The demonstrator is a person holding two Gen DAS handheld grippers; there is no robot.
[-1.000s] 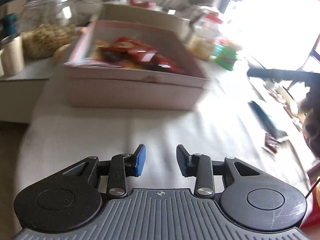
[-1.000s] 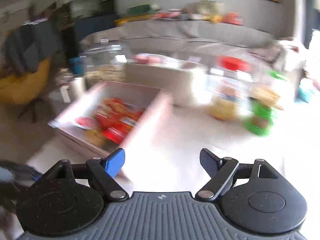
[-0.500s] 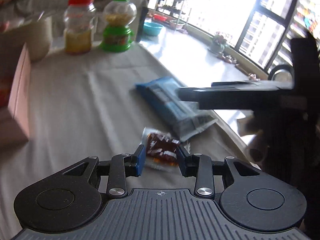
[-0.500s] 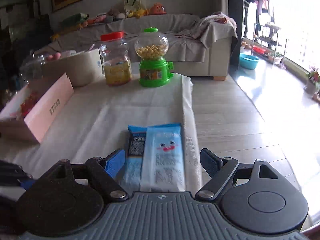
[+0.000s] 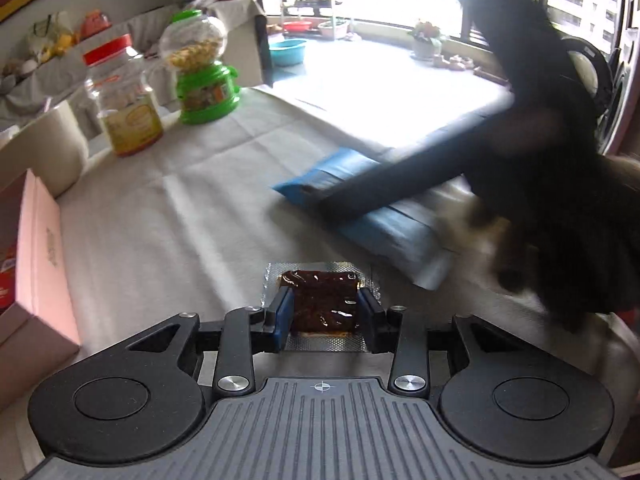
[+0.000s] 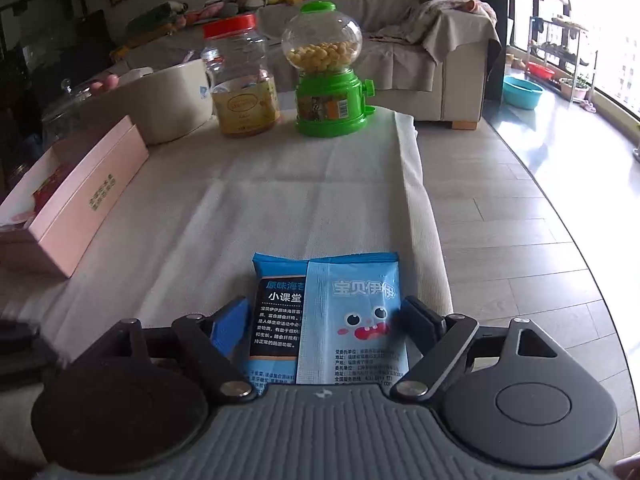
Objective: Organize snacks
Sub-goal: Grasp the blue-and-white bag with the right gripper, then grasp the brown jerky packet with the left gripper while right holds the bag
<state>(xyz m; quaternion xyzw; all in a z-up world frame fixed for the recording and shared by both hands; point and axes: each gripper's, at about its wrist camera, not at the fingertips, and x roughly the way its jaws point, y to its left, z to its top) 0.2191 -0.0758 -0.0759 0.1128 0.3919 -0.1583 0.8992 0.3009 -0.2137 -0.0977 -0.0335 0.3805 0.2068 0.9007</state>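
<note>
The table (image 6: 280, 200) under me is spread with a pale cloth, and the biggest thing on it is the pink box (image 6: 76, 200) along its left edge, red packets showing inside. Behind the box at the far edge stands a white tub (image 6: 168, 100), then a clear jar with a red lid (image 6: 242, 76), then a green candy dispenser (image 6: 330, 76) filled with yellow balls at the far right corner. Near the right edge lies the blue snack packet (image 6: 352, 312); my right gripper (image 6: 326, 324) has its fingers (image 6: 230, 326) spread to either side of it, close against its long edges, though I cannot tell whether they press it yet. Just beside that packet, toward the near edge, lies the small clear sachet of dark brown snack (image 5: 322, 304), flat on the cloth. My left gripper (image 5: 322, 312) straddles it, the fingers (image 5: 282, 314) drawn in against its two sides and pinching it.
</note>
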